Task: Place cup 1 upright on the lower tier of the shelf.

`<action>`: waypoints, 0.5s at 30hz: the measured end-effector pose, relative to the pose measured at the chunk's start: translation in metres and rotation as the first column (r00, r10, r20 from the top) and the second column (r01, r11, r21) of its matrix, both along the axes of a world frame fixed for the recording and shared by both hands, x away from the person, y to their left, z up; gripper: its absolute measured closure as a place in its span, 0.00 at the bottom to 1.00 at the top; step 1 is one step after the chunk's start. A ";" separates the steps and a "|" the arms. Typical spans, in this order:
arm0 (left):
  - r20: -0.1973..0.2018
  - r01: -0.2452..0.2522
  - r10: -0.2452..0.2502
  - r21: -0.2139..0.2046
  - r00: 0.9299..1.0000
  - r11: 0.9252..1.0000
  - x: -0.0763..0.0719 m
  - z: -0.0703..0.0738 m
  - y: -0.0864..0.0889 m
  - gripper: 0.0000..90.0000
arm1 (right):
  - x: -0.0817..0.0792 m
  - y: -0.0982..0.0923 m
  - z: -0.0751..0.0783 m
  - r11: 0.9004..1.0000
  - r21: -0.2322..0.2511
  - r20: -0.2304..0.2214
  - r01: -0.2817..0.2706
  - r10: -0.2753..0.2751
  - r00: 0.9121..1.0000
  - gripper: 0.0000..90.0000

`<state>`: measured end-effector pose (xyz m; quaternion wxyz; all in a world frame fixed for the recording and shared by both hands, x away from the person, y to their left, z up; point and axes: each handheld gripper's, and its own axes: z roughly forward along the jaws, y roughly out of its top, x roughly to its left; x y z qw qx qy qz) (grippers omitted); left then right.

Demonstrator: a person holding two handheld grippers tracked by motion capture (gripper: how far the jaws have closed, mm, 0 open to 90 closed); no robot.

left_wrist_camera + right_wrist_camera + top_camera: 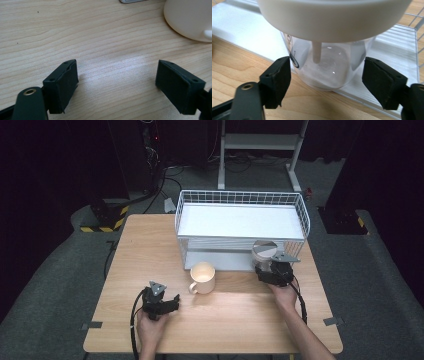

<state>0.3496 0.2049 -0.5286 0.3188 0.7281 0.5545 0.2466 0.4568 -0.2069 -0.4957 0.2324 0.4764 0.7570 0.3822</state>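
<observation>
Clear jar (329,67) between open right tongs (327,82), print unreadable; left tongs (117,85) open.

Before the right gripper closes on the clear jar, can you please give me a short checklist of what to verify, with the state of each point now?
1. Clear jar sits between the right gripper pads: ok.
2. Pads press on the jar: not ok; a gap shows on both sides.
3. Jar stands upright under its white lid: ok.
4. Jar base rests fully on the rack's bottom shelf: cannot tell; it sits at the shelf's front edge.
5. Left gripper is open, holds nothing and is apart from the jar: ok.
6. Cream mug stands apart from the jar: ok.
</observation>
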 end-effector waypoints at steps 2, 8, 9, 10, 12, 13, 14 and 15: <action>0.000 0.000 0.000 0.000 1.000 1.000 0.000 0.000 0.000 0.20 | 0.000 0.001 0.000 1.000 -0.007 0.003 0.004 -0.004 1.000 0.27; 0.000 0.001 -0.001 0.000 1.000 1.000 0.000 0.000 0.000 0.20 | 0.001 0.003 -0.003 1.000 0.007 -0.019 0.022 -0.022 1.000 0.27; 0.000 0.000 0.000 0.000 1.000 1.000 0.000 0.000 0.000 0.20 | 0.001 0.003 -0.003 1.000 0.005 -0.018 0.023 -0.023 1.000 0.27; 0.000 0.001 -0.001 0.000 1.000 1.000 0.000 0.000 0.000 0.20 | 0.002 0.002 -0.003 1.000 0.000 -0.012 0.022 -0.022 1.000 0.28; 0.000 0.001 -0.001 0.000 1.000 1.000 0.000 0.000 0.000 0.20 | 0.002 0.003 -0.003 0.999 0.010 -0.021 0.040 -0.040 0.999 0.29; 0.000 0.001 -0.001 0.000 1.000 1.000 0.000 0.000 0.000 0.20 | 0.002 0.003 -0.003 0.999 0.010 -0.021 0.040 -0.040 0.999 0.29; 0.000 0.001 -0.001 0.000 1.000 1.000 0.000 0.000 0.000 0.20 | 0.002 0.003 -0.003 0.999 0.011 -0.022 0.043 -0.043 0.999 0.29; 0.000 0.001 -0.001 0.000 1.000 1.000 0.000 0.000 0.000 0.20 | 0.003 0.003 -0.004 0.999 0.017 -0.025 0.046 -0.045 0.999 0.30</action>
